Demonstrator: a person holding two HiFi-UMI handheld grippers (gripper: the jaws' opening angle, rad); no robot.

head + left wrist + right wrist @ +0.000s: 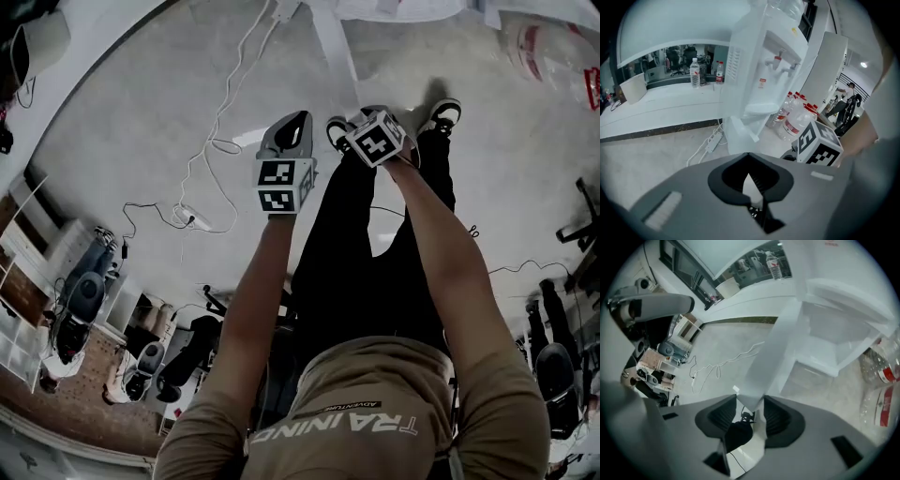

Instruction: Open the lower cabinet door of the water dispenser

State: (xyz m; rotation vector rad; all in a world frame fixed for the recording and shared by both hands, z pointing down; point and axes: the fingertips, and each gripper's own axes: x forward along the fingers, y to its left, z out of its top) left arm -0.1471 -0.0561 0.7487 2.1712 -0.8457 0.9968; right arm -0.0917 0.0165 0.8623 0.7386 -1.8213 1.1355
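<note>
The right gripper point(750, 403) is clamped on the free edge of the lower cabinet door point(776, 348), which runs up and away from its jaws, hinged to the water dispenser point(761, 70) at right; the left gripper point(750, 180), pinched together on nothing, is well apart.

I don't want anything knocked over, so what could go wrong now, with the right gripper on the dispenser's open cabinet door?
The right gripper holds the cabinet door only at a corner, so it may slip out. Pulling hard could tip the water dispenser toward the bottles beside it. The power strip and its cable on the floor could snag a foot.
</note>
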